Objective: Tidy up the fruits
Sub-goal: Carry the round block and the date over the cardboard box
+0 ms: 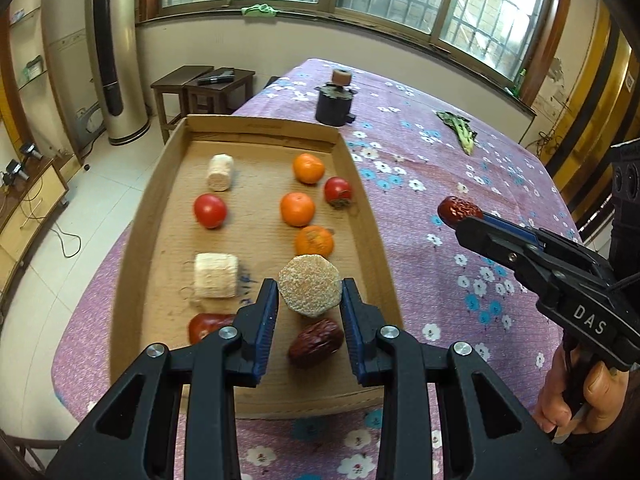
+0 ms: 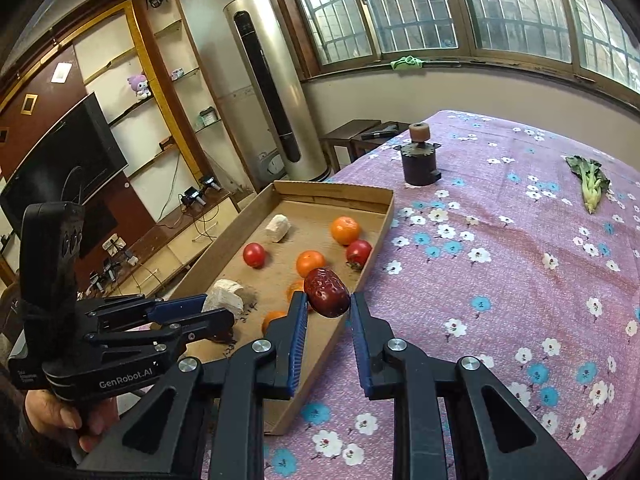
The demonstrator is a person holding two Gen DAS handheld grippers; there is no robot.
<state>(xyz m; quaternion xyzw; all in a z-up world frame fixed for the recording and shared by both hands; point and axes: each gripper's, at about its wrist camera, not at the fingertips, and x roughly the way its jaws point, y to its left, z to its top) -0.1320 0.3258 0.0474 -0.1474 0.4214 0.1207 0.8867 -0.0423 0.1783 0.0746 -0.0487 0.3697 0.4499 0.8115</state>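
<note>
My left gripper [image 1: 309,292] is shut on a pale grainy corn chunk [image 1: 310,290], held over the near end of a cardboard tray [image 1: 260,124]. In the tray lie three oranges [image 1: 297,209], two tomatoes [image 1: 210,211], two white corn pieces [image 1: 216,276], a dark date [image 1: 316,342] and a red fruit [image 1: 208,326] partly hidden by my finger. My right gripper [image 2: 328,300] is shut on a glossy red date [image 2: 327,298], in the air just right of the tray [image 2: 332,190]. In the left wrist view this date [image 1: 459,210] hangs over the cloth.
A dark cylinder with a brown roll on top [image 1: 335,100] stands beyond the tray. A leafy green vegetable [image 2: 590,186] lies at the far right on the purple flowered cloth [image 2: 500,280]. The table's left edge drops to the floor beside the tray.
</note>
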